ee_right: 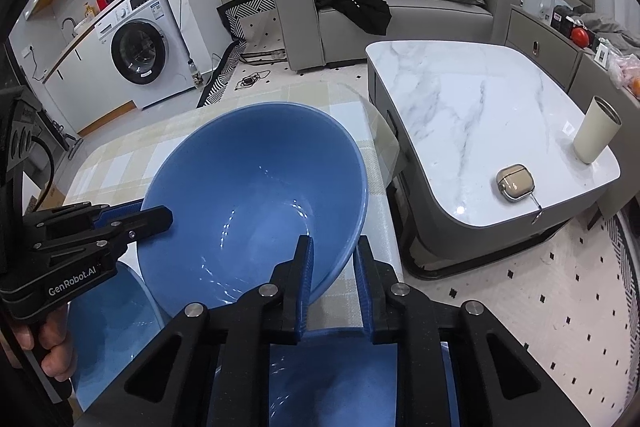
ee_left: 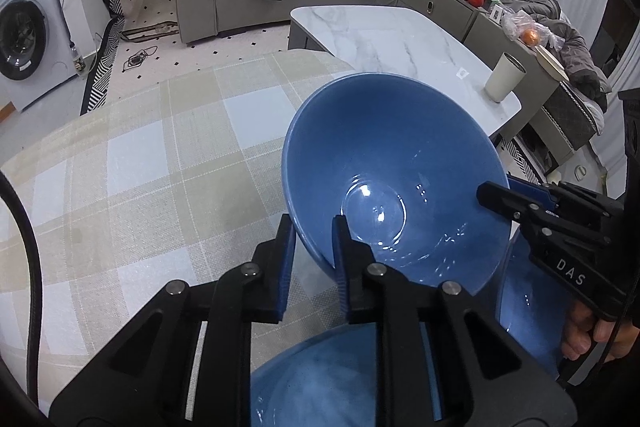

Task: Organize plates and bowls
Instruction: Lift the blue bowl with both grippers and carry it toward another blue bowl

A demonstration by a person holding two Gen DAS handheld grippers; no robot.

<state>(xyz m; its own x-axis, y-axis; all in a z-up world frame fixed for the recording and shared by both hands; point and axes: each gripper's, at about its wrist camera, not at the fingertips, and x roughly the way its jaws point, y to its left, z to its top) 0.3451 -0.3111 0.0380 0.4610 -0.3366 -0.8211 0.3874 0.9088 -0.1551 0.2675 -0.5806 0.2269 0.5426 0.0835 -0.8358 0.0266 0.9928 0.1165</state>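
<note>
While the left wrist view is hiding it behind the blue bowl (ee_left: 384, 163), the right wrist view is showing an earbud case (ee_right: 515, 183) on the marble table (ee_right: 472, 107). Both the left gripper (ee_left: 314, 239) and right gripper (ee_right: 334, 255), nearly closed, are pinching the tilted bowl's rim, seemingly above other blue dishes (ee_right: 108, 323).

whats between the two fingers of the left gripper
The near rim of the blue bowl: the left gripper straddles it, one finger inside, one outside. The left wrist view shows it best.
</note>
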